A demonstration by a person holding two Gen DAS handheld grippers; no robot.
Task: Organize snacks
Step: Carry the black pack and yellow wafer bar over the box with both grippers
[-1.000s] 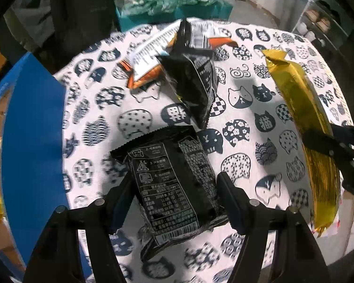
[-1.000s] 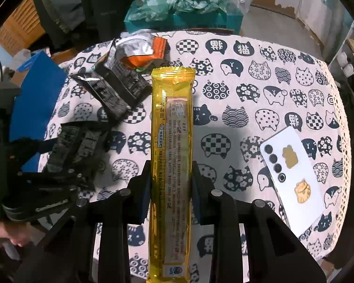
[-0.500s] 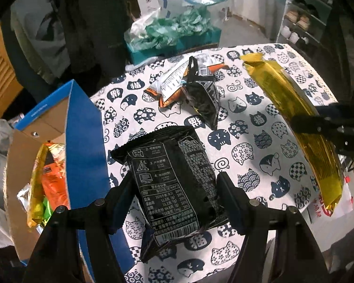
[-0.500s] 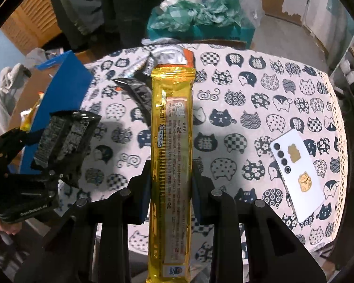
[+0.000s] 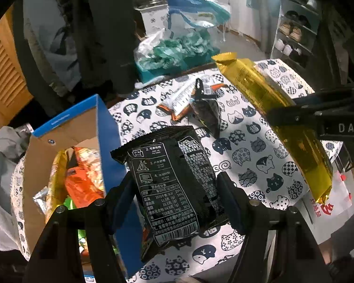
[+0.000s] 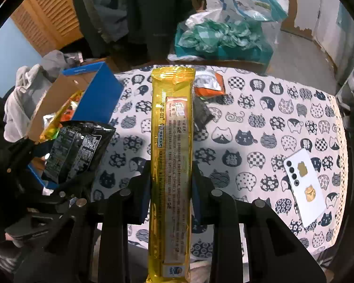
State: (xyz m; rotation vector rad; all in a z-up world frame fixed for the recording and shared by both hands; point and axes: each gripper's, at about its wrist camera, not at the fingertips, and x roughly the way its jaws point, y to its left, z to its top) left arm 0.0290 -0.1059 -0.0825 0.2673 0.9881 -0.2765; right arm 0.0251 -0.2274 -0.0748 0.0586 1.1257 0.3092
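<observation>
Both packets are mid-carry above the table (image 6: 259, 122): the left gripper (image 5: 174, 195) jaws clamp the black snack bag (image 5: 167, 184), the right gripper (image 6: 170, 186) jaws pinch the long gold packet (image 6: 171, 153), each likely needing lowering into the blue box (image 5: 66, 162) beside the table

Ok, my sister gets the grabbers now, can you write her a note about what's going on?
Left gripper: shut on the black snack packet, held above the table edge beside the blue box.
Right gripper: shut on the long gold snack pack, held over the cat-print tablecloth.
Done: some snacks, orange and gold ones, already lie in the blue box.
Left: put both held packs in the box, then fetch the orange and silver packet and the small black packet lying on the table. A white phone lies near the right edge; it is no snack.
</observation>
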